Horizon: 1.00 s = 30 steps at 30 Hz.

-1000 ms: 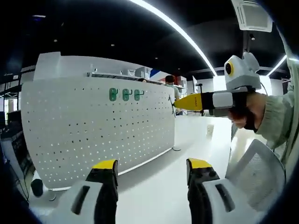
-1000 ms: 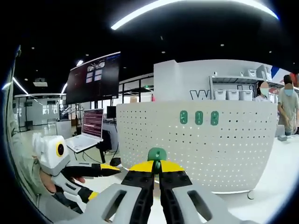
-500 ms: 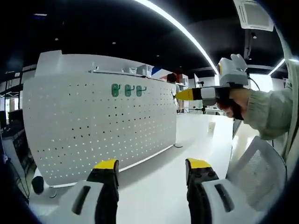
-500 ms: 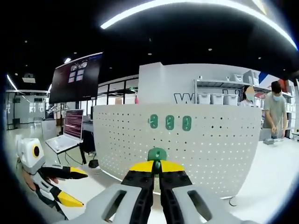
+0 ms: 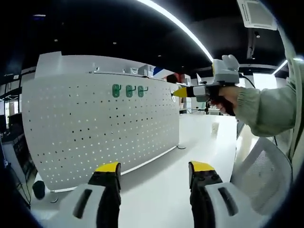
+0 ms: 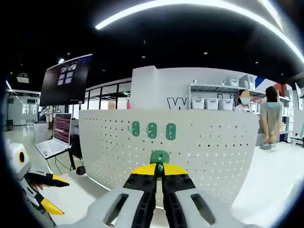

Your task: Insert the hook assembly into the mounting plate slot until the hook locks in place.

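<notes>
While raised in front of the white pegboard (image 6: pixel 190 147), right gripper (image 6: pixel 159 173) clamped on green hook (image 6: pixel 159 157), jaws pressed together around it, hook sticking up just above the yellow tips. Apart from the board, not touching. Three green hooks (image 6: pixel 152 129) already hung in a row near the board's top edge. Pegboard upright on white table (image 6: pixel 266 190). Left gripper (image 6: pixel 47 192) low at left of right gripper view, yellow jaws spread. Laptop (image 6: pixel 54 137) and dark screen (image 6: pixel 66 80) behind at left; two people (image 6: pixel 270 118) far right by shelves.

From left gripper view: left gripper (image 5: pixel 154 175) with jaws wide apart, nothing between. Right gripper (image 5: pixel 178 92) held in a hand (image 5: pixel 227 97), tip close to pegboard (image 5: pixel 99 133) upper right edge, hook itself too small to tell. Row of hooks (image 5: pixel 128 90) to its left. White mesh chair (image 5: pixel 263 175) at right.
</notes>
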Motion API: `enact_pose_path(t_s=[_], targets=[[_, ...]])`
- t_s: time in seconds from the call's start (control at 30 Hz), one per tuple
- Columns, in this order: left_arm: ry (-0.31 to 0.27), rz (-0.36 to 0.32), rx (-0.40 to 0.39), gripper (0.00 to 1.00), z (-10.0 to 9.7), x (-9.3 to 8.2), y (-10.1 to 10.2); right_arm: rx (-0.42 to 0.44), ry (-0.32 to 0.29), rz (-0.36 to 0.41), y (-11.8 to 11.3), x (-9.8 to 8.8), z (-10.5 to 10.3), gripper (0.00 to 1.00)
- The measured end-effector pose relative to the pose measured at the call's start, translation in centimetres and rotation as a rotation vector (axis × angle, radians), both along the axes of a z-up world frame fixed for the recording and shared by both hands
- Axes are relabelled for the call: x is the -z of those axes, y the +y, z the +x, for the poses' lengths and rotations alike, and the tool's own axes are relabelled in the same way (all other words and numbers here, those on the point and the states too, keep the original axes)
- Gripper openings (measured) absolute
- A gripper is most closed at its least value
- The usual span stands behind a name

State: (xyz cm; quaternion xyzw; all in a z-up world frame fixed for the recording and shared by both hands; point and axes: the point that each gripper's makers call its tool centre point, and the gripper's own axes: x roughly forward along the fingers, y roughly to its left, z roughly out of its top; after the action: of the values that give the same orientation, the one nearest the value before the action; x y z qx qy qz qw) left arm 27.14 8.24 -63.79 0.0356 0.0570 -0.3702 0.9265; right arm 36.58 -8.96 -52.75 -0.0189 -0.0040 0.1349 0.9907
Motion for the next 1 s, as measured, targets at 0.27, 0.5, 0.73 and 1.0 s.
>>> enact_pose_path(t_s=[0.27, 0.5, 0.73, 1.0], targets=[[0.01, 0.011, 0.003, 0.6, 0.1, 0.6, 0.0, 0.036, -0.046, -0.011, -1.0, -1.6, 3.0, 0.0], [0.015, 0.022, 0.001, 0.59, 0.4, 1.0, 0.3, 0.073, -0.074, -0.027, -2.0, -2.3, 5.5, 0.0], [0.028, 0.023, -0.009, 0.59, 0.9, 1.4, 0.6, 0.093, -0.083, -0.013, -2.5, -2.5, 7.2, 0.0], [0.035, 0.031, -0.009, 0.59, 1.3, 1.8, 0.8, 0.122, -0.096, -0.012, -3.0, -2.4, 9.3, 0.0]])
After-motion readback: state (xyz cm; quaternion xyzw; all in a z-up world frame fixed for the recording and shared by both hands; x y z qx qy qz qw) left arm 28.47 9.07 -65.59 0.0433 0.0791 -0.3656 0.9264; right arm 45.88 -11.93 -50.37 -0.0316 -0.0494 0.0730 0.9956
